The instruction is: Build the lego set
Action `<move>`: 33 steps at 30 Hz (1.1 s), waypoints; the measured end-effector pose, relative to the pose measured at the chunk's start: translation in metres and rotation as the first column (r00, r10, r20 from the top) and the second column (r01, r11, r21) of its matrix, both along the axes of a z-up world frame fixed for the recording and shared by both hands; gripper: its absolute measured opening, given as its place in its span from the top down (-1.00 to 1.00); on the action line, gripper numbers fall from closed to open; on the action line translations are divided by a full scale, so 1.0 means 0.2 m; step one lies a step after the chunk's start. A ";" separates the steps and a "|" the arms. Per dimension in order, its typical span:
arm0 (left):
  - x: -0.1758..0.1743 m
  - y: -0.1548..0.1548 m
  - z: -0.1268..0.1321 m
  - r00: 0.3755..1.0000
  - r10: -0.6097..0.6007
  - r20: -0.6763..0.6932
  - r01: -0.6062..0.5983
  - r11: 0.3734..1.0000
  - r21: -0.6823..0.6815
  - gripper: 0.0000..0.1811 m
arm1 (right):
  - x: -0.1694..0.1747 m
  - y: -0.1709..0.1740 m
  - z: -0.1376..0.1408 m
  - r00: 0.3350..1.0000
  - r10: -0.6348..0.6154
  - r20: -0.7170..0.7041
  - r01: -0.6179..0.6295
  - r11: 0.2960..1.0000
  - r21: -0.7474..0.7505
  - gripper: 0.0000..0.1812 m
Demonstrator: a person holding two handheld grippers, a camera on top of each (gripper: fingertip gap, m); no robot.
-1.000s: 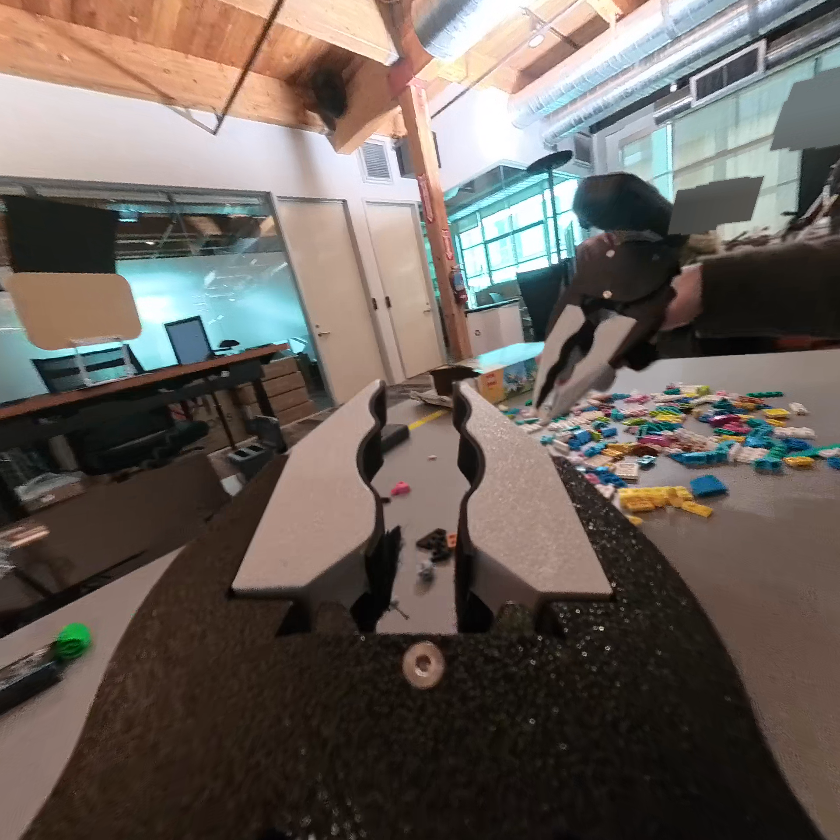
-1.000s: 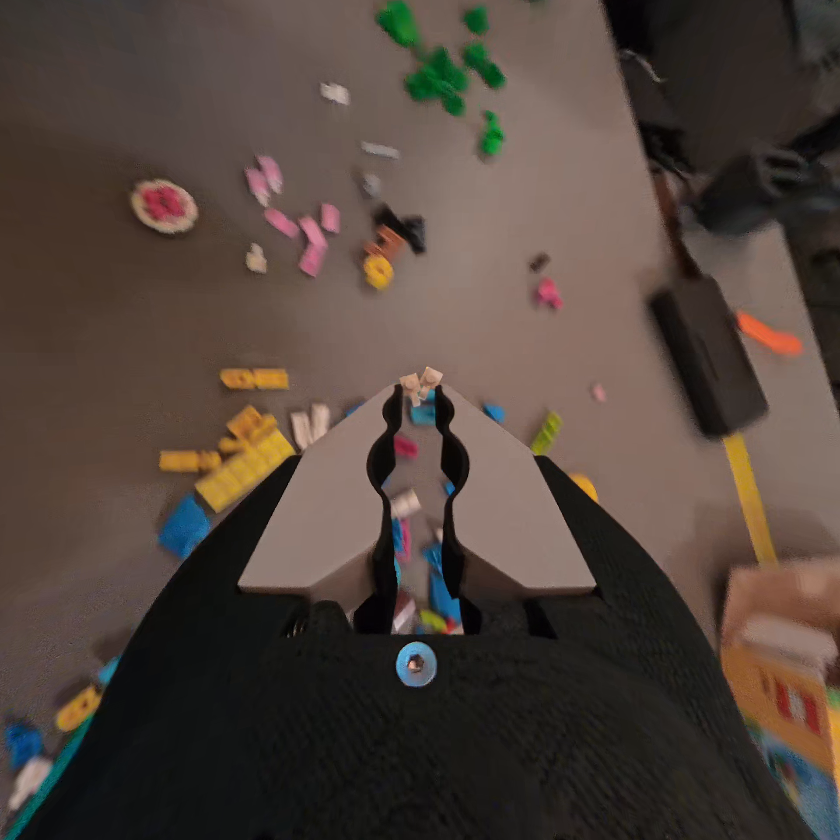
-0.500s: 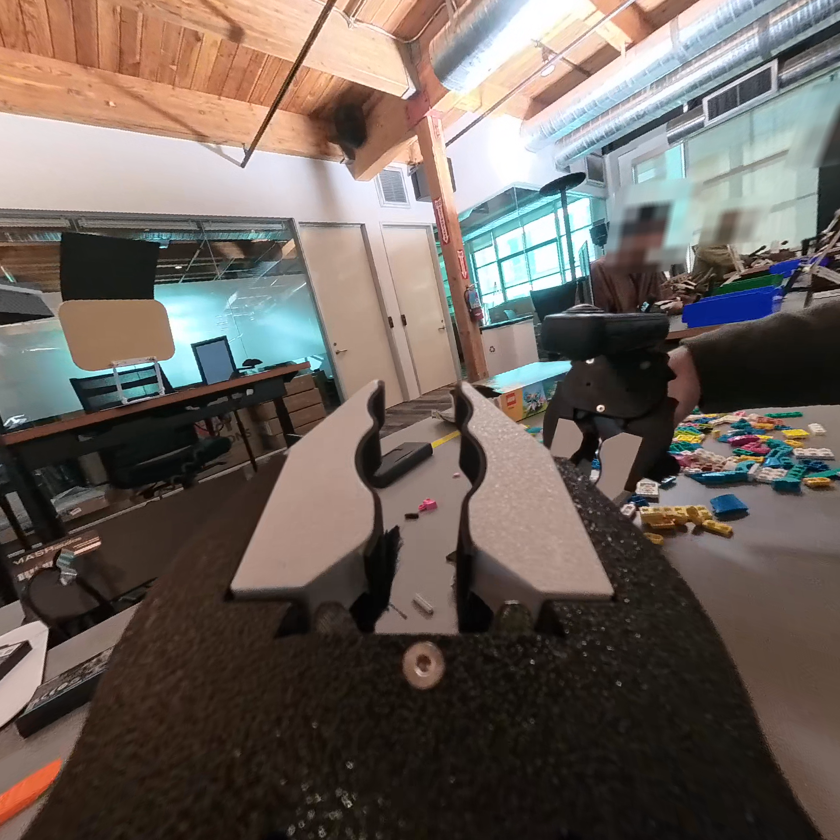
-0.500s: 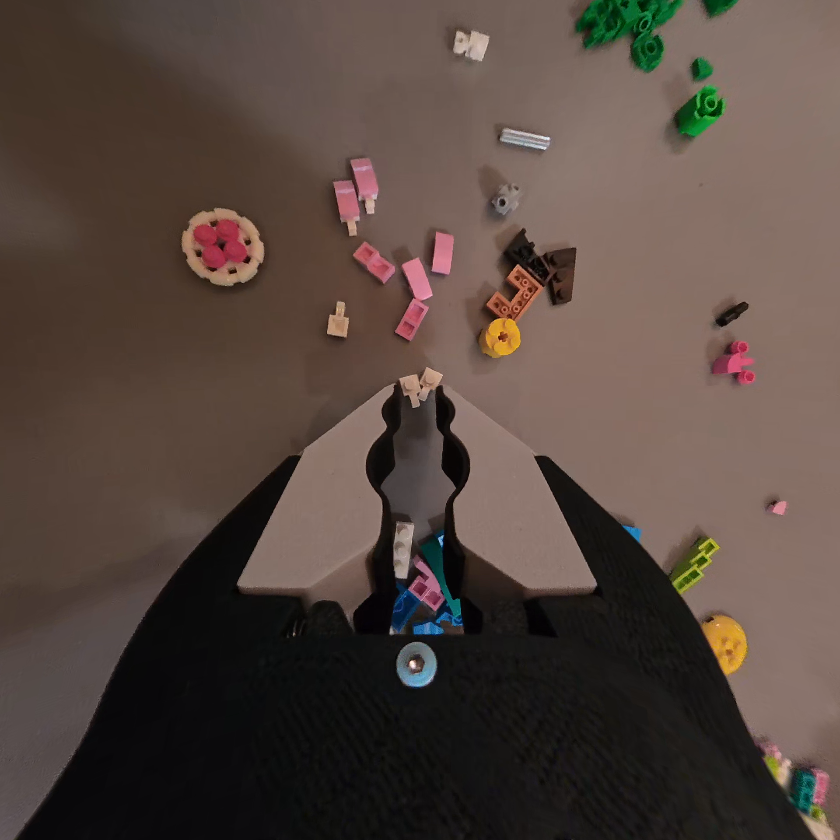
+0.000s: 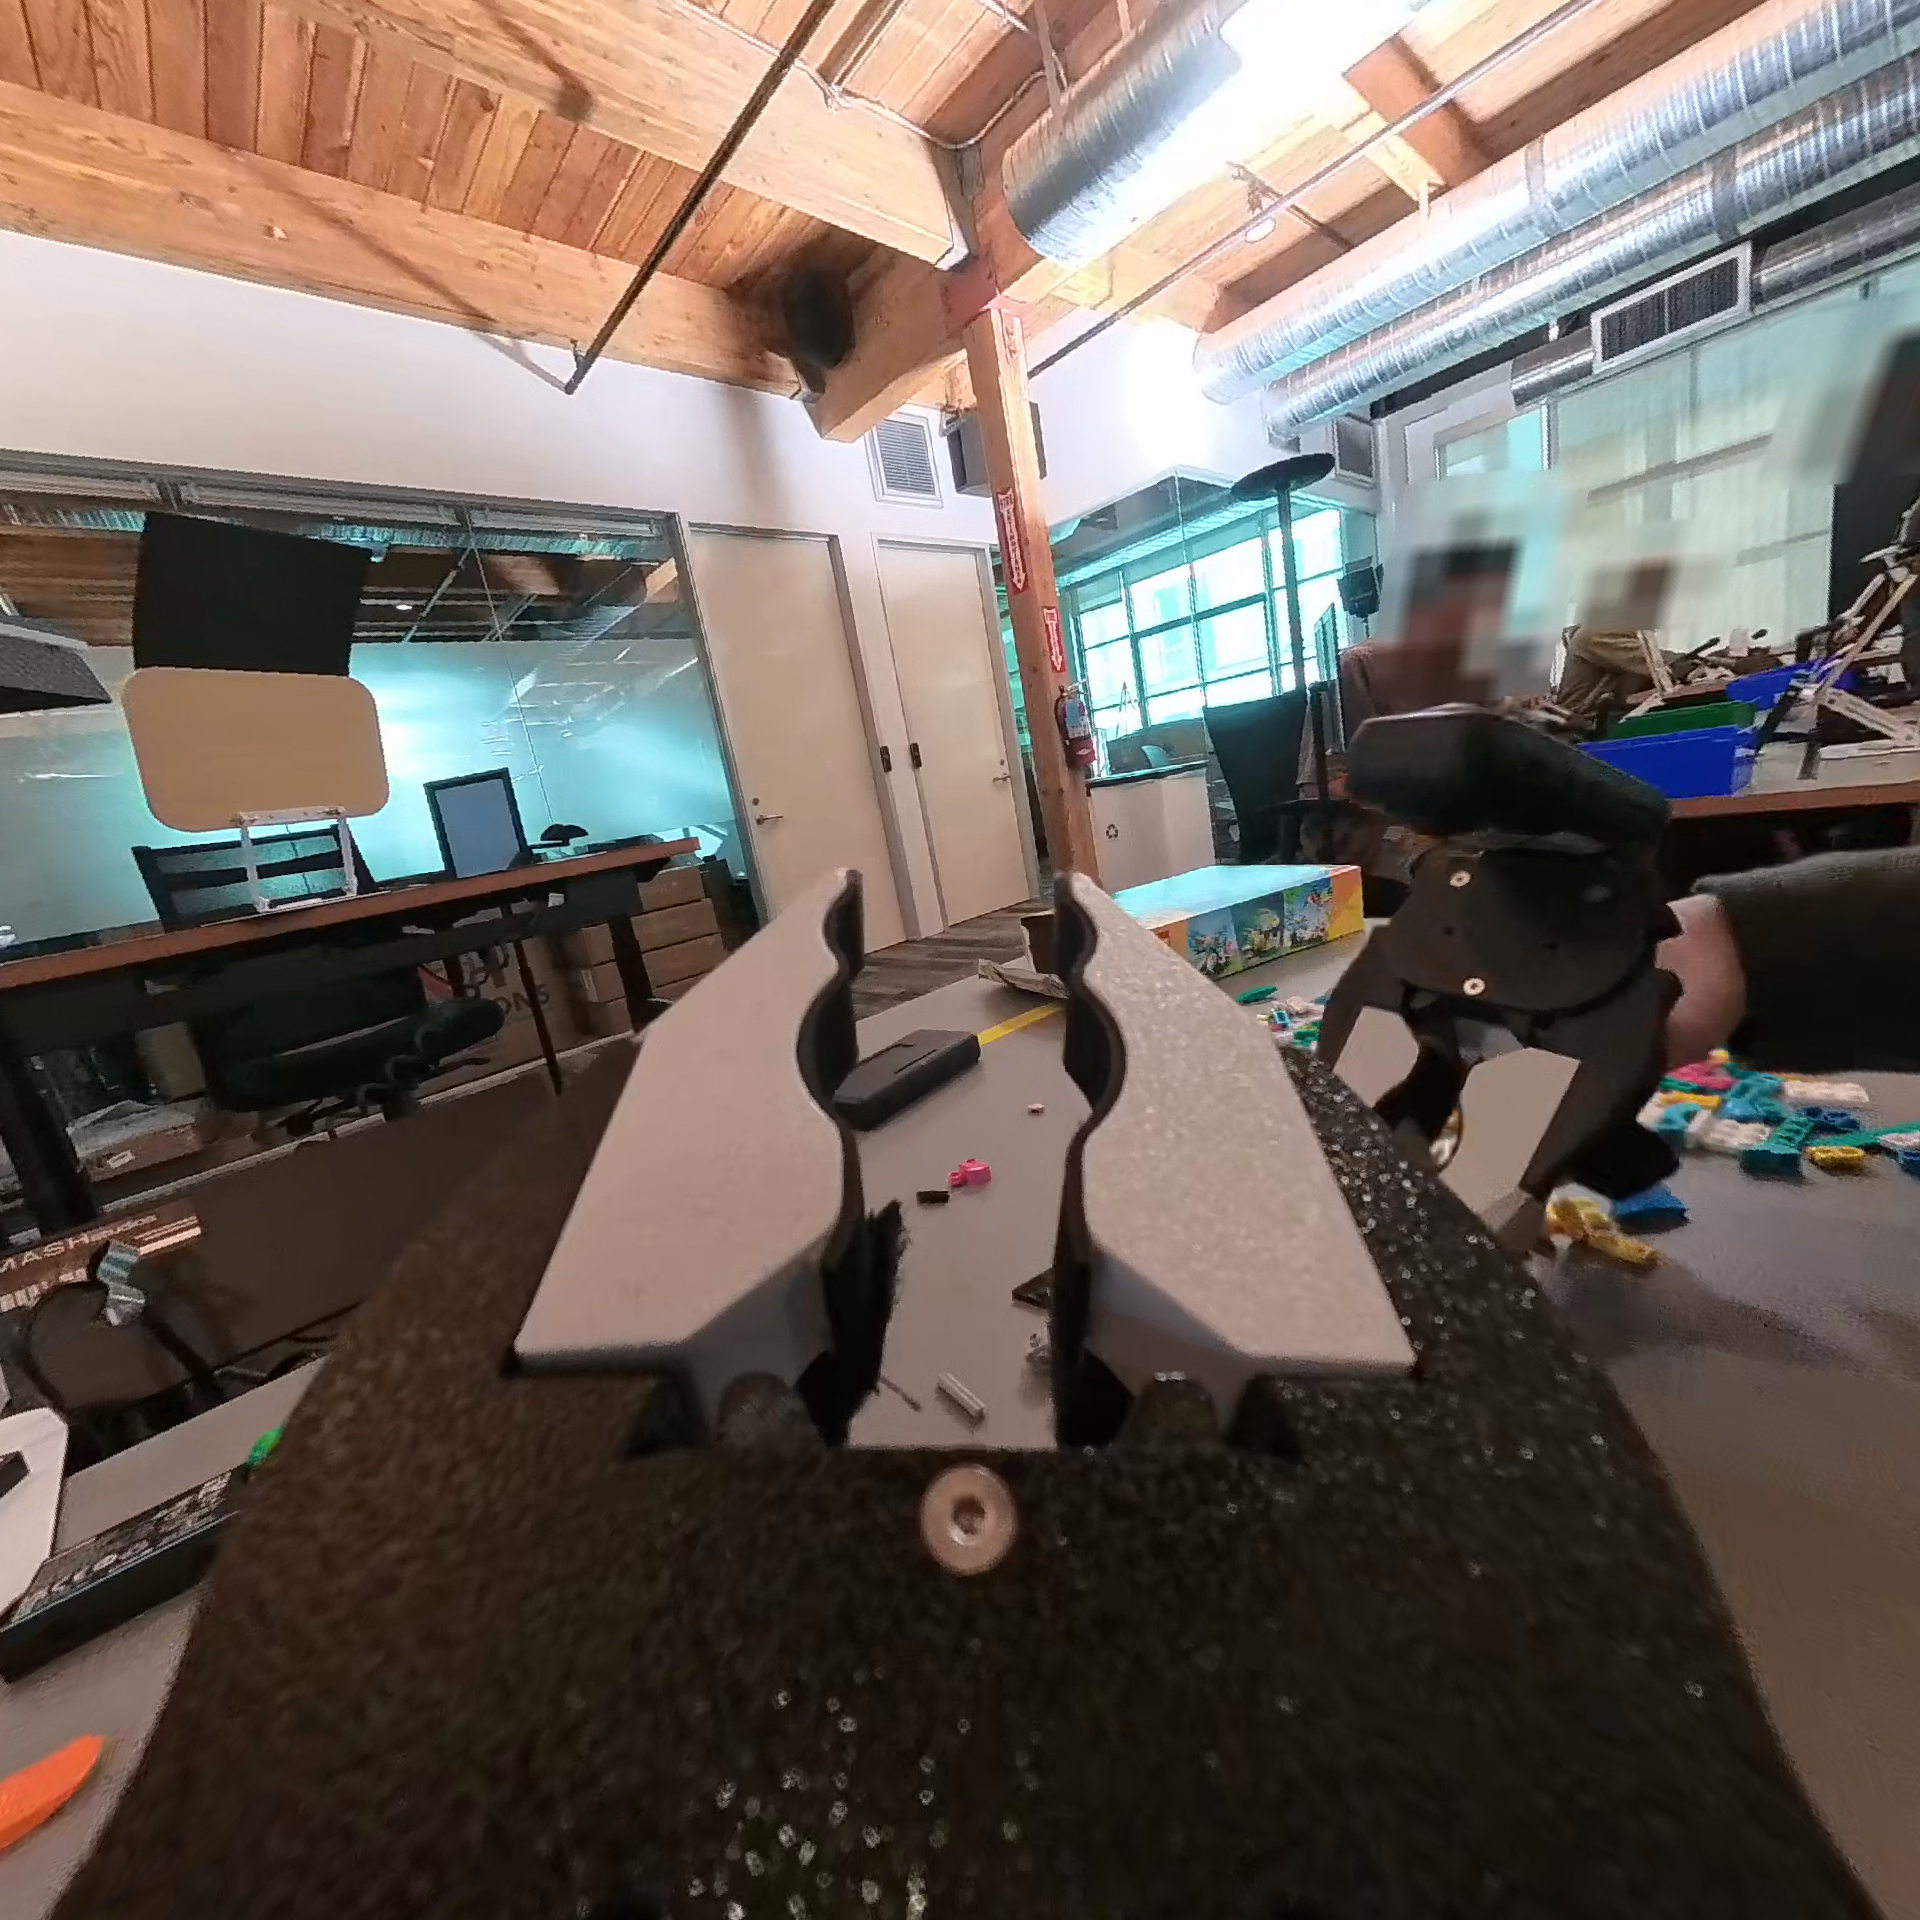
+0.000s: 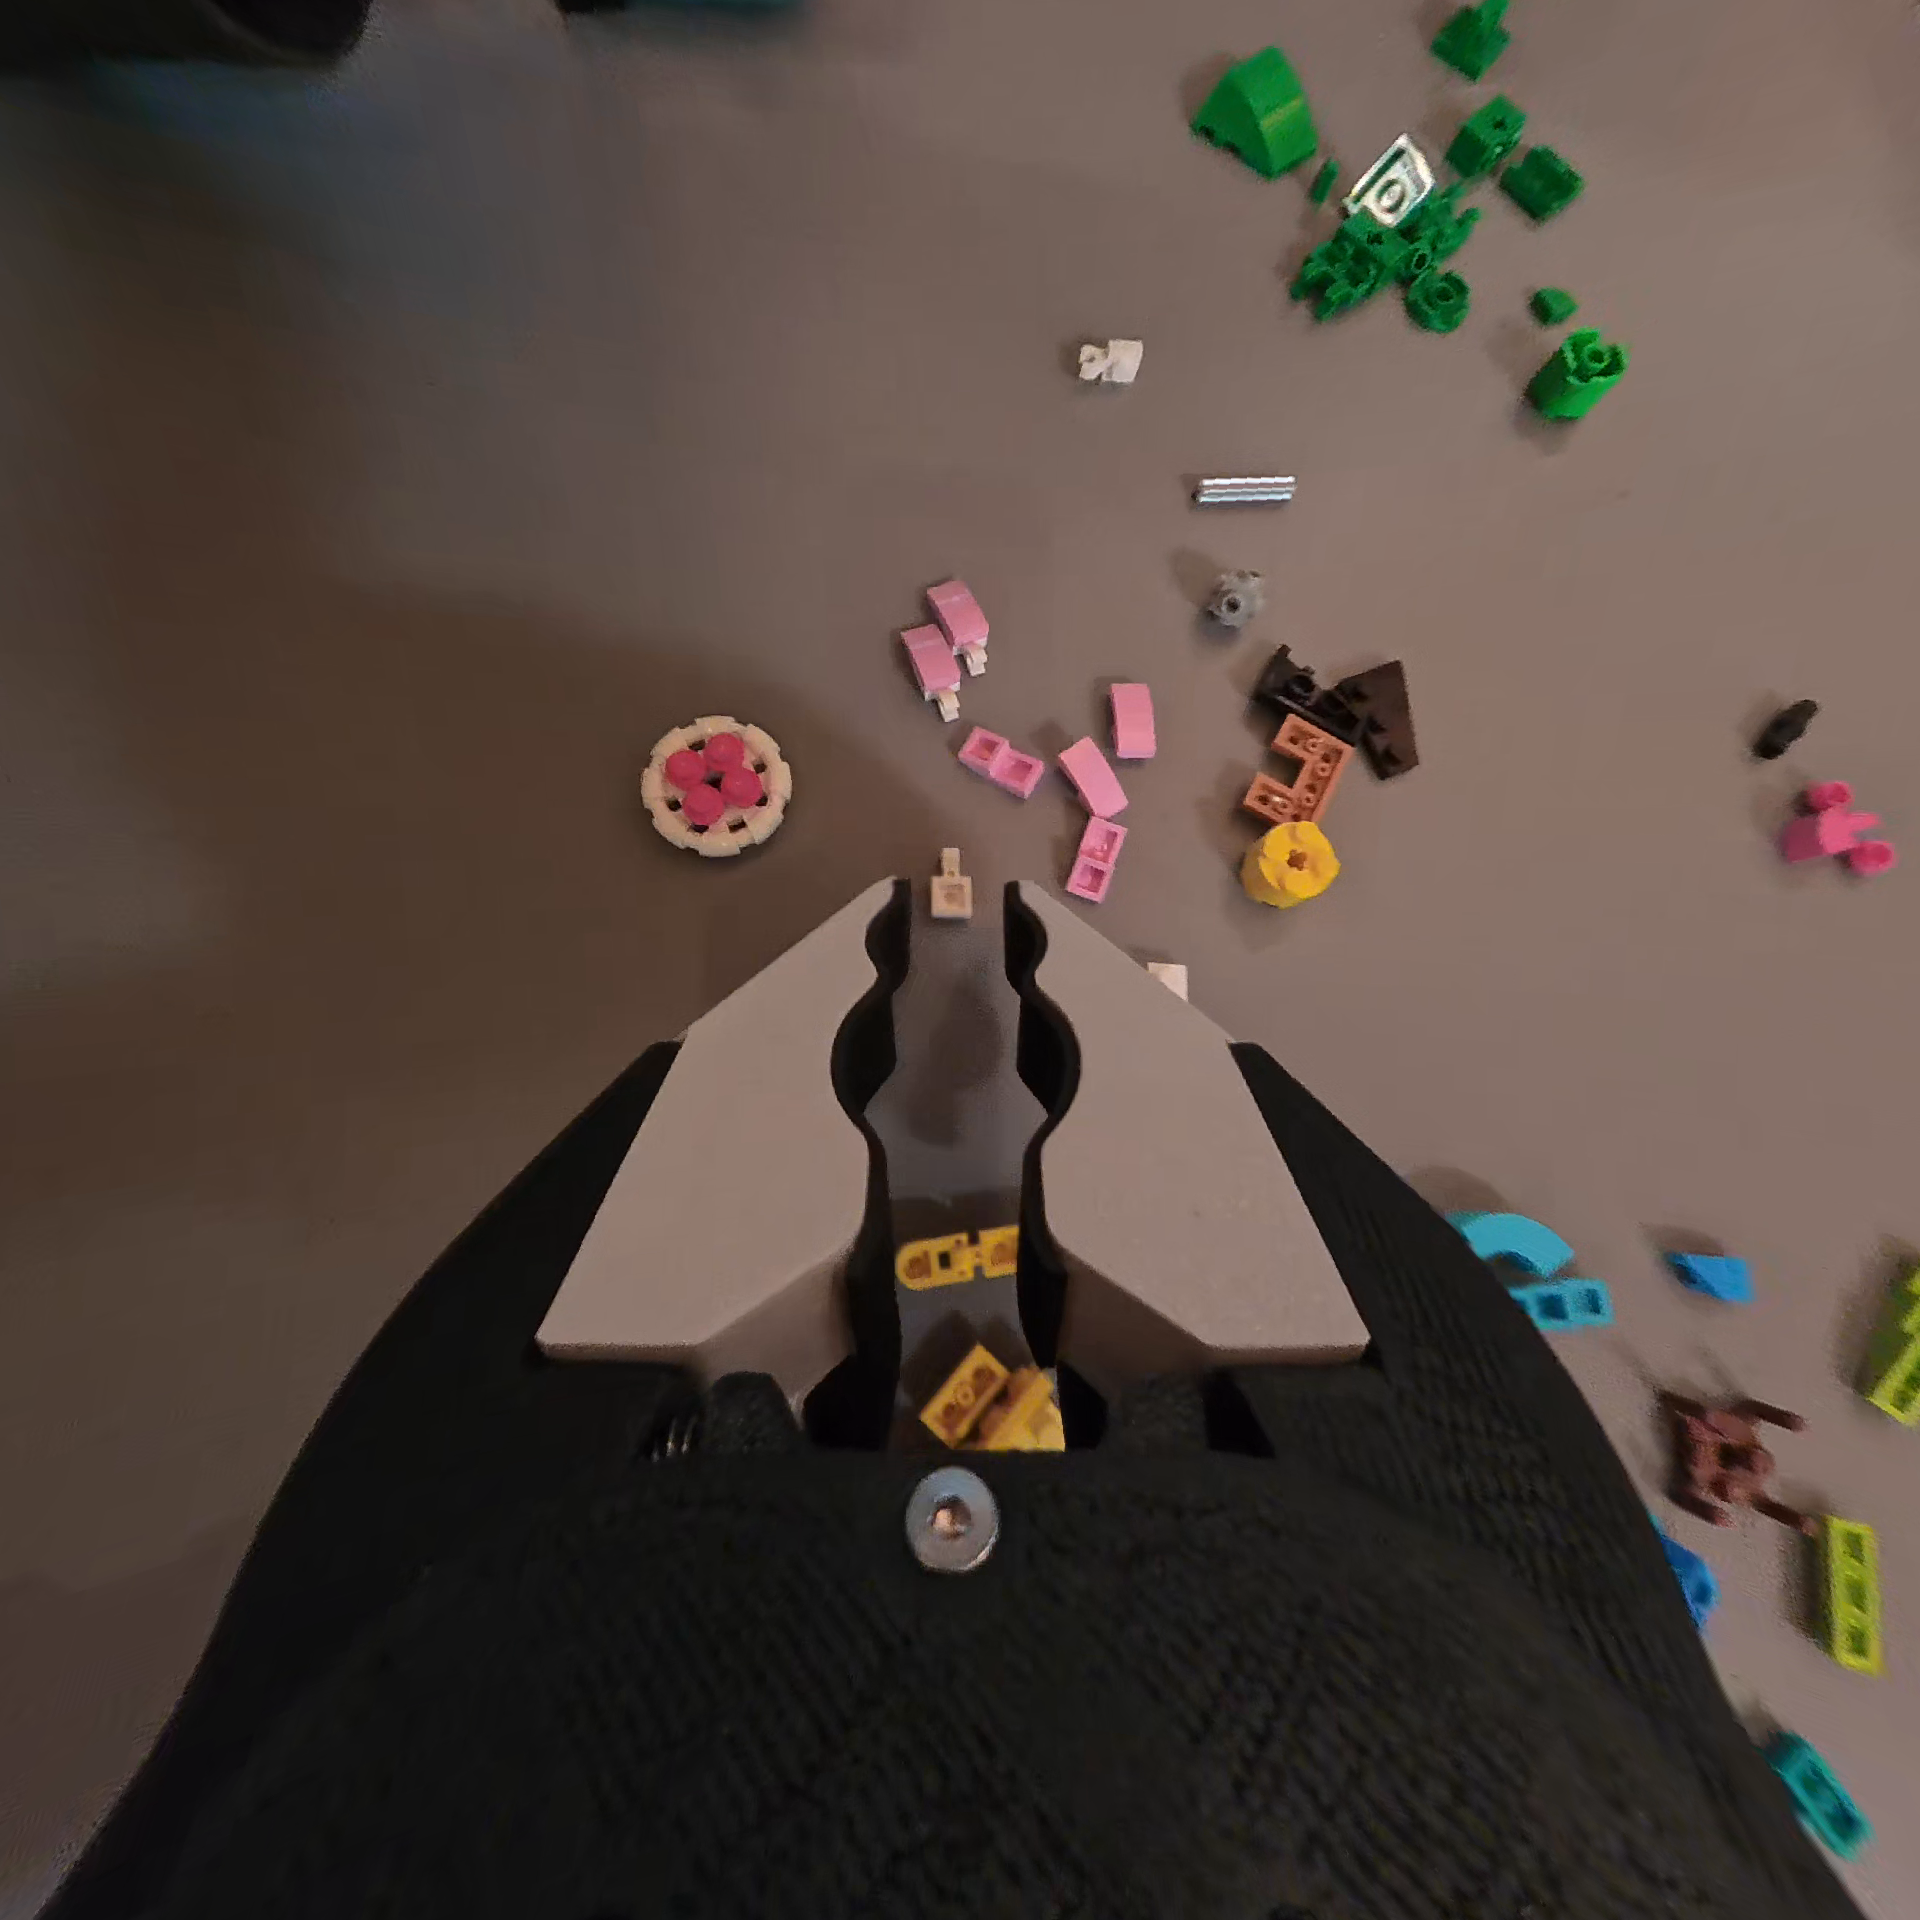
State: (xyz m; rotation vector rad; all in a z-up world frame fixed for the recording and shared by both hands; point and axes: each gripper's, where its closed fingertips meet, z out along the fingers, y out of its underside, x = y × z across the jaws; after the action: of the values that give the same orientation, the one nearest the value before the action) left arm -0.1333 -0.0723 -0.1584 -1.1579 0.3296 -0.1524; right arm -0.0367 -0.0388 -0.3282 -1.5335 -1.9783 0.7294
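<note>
The right hand-held gripper [image 6: 951, 888] hangs over the grey bench [image 6: 364, 520], its fingers parted and gripping nothing. A small cream piece [image 6: 950, 885] lies on the bench just off its tips, at 12 o'clock. Further out sit pink bricks [image 6: 1091, 774] at 1 o'clock, a cream dish of 4 red studs [image 6: 715, 784] at 11, and green pieces [image 6: 1392, 249] far off at 1. The left hand-held gripper [image 5: 961, 899] also stands open and empty.
</note>
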 end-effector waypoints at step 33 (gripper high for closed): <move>0.38 -0.11 -0.06 0.946 -0.105 -0.306 0.134 0.988 0.075 0.70 | -0.15 -0.31 0.79 0.563 -0.486 -0.668 -0.168 0.724 -0.669 0.93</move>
State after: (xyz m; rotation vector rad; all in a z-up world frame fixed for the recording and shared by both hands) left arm -0.0577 -0.0952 -0.1709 -1.0663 0.6715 -0.0644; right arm -0.0659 -0.1007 -0.1711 -1.2872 -0.8168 1.8287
